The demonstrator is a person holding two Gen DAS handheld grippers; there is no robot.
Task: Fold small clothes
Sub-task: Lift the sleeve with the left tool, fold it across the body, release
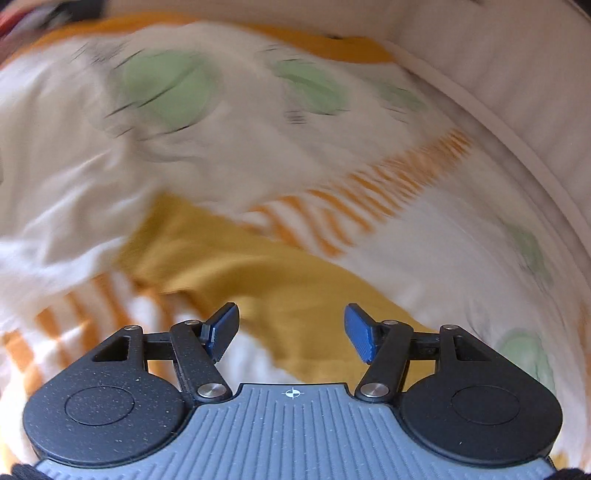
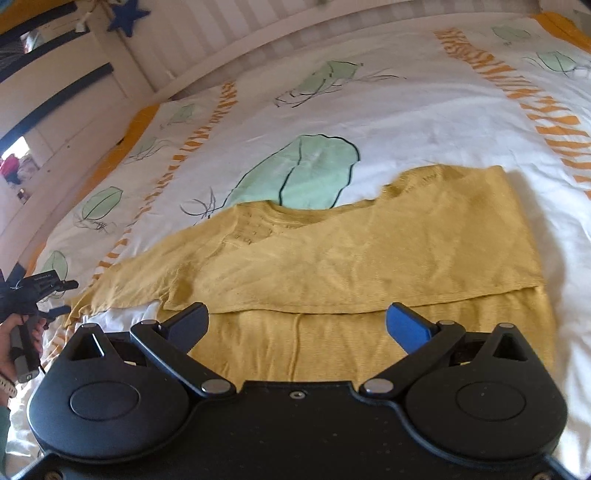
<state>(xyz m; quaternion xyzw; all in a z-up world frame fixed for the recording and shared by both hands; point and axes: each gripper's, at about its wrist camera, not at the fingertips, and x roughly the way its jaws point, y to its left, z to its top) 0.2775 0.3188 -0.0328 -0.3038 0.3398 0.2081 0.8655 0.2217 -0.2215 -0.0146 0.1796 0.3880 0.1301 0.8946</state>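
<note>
A mustard-yellow long-sleeved top (image 2: 369, 254) lies on the bed, its right side folded over the body and its left sleeve (image 2: 140, 273) stretched out to the left. My right gripper (image 2: 295, 325) is open and empty, just above the top's lower part. My left gripper (image 1: 291, 332) is open and empty over a yellow part of the top (image 1: 240, 266); that view is blurred by motion. The left gripper also shows in the right wrist view (image 2: 62, 295), held in a hand at the sleeve's end.
The bed cover (image 2: 406, 122) is white with green leaf prints and orange striped bands. A white slatted bed rail (image 2: 258, 33) runs along the far side. A blue star (image 2: 127, 16) hangs at the top left.
</note>
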